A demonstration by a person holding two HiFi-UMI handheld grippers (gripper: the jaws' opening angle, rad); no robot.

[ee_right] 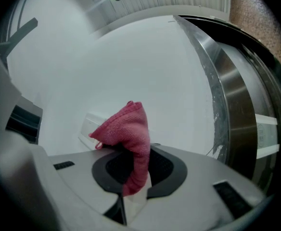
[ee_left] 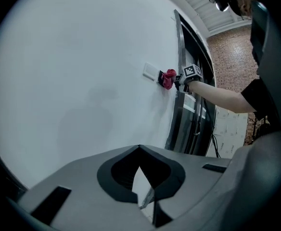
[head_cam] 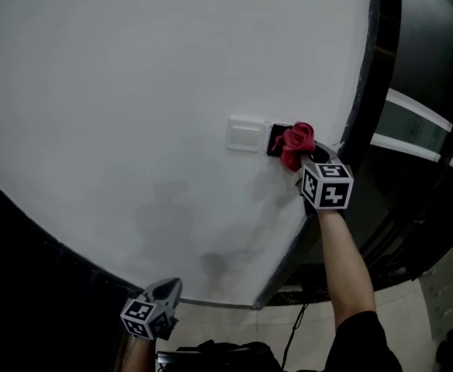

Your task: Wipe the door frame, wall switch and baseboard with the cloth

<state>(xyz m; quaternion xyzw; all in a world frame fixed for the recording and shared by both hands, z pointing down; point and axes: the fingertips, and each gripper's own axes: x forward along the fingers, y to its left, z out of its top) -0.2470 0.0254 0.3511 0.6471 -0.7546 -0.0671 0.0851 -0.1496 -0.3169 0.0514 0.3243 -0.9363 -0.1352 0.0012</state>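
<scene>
A red cloth (head_cam: 296, 142) is bunched in my right gripper (head_cam: 309, 160), which is shut on it and presses it against the white wall just right of the white wall switch (head_cam: 246, 134). A small dark plate (head_cam: 276, 140) sits between switch and cloth. In the right gripper view the cloth (ee_right: 127, 131) stands up from the jaws, partly covering the switch (ee_right: 89, 123). The dark metal door frame (head_cam: 364, 91) runs just right of it. My left gripper (head_cam: 171, 288) hangs low by the wall, shut and holding nothing. From it, the cloth (ee_left: 168, 78) and switch (ee_left: 150, 71) show far off.
The white wall (head_cam: 133, 91) fills most of the view. Beyond the door frame (ee_right: 232, 95) are dark glass panels (head_cam: 428, 68). A pale tiled floor (head_cam: 413, 316) with a black cable (head_cam: 296, 325) lies below right. A dark zone (head_cam: 17, 285) borders the wall at lower left.
</scene>
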